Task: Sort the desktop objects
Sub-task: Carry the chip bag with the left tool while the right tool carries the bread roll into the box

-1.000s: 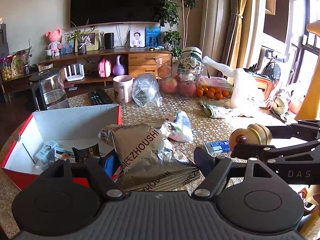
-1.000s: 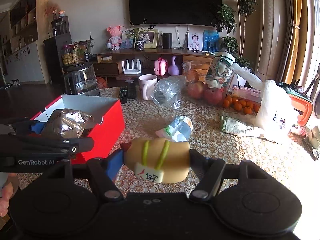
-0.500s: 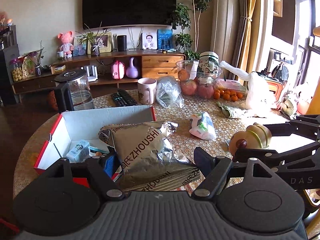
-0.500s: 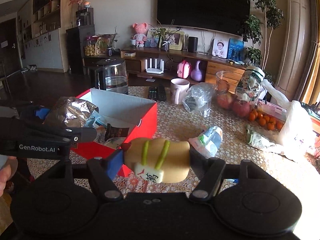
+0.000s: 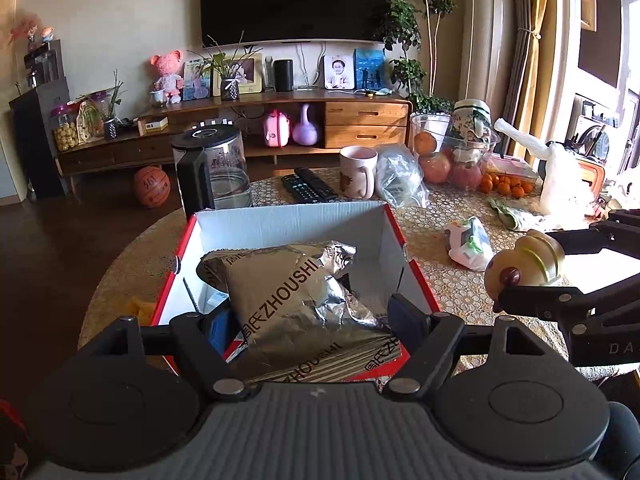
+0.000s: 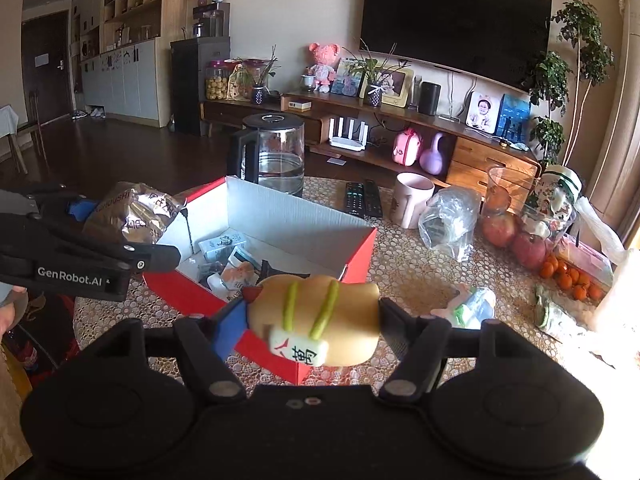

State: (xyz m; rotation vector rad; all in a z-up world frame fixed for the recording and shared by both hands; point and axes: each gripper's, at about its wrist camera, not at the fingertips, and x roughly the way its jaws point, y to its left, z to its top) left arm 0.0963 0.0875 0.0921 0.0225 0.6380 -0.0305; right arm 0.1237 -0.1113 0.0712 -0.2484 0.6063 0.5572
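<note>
Now, left gripper: clamping the foil bag, hanging over the red box.
Right gripper: gripping the yellow toy, box lying ahead-left.
Nearer: left.

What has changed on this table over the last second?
Both grippers carried their loads leftward toward the open red cardboard box: the silver foil bag in the left gripper now hangs over it, the yellow plush toy in the right gripper at its corner. Both grips stayed shut; the table's other things did not move.
</note>
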